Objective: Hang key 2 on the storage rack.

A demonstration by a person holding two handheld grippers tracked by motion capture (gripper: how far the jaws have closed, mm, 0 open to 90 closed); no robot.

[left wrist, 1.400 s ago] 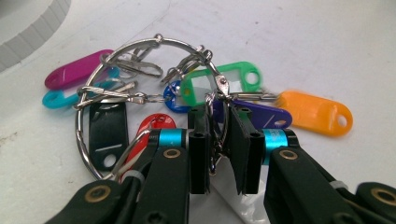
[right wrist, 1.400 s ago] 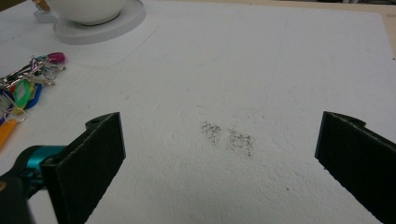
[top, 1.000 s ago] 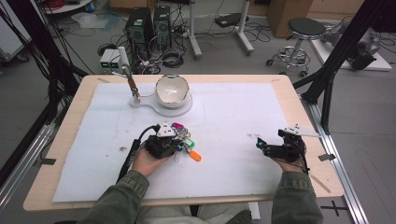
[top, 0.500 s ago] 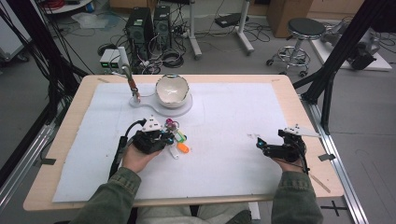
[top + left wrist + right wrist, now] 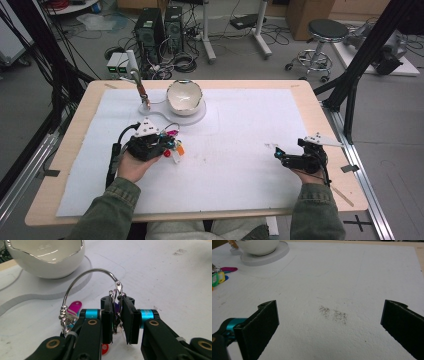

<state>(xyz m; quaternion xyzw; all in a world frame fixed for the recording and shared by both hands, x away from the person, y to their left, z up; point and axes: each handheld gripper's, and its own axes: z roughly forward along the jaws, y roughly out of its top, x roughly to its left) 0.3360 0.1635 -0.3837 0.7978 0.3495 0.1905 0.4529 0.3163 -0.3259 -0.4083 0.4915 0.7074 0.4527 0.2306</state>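
My left gripper (image 5: 167, 145) (image 5: 118, 315) is shut on a key ring (image 5: 85, 282), a big wire loop with small rings and coloured tags (image 5: 175, 146) hanging from it. The jaws pinch the small rings where the loop closes, just above the white mat. A pink tag (image 5: 74, 308) lies under the loop. The white bowl (image 5: 184, 97) (image 5: 47, 257) with a wavy silver rim stands on its white base a short way beyond the keys. My right gripper (image 5: 279, 154) (image 5: 329, 322) rests at the right of the mat, open, with nothing between its jaws.
A small stand with a brown tip (image 5: 142, 95) rises from the bowl's base at the left. White mat (image 5: 240, 130) covers most of the wooden table (image 5: 320, 115). The coloured tags (image 5: 219, 275) and bowl (image 5: 259, 246) sit at the right gripper view's far left.
My left gripper has carried the key ring leftward and slightly toward the bowl over the mat. The right gripper has stayed put.
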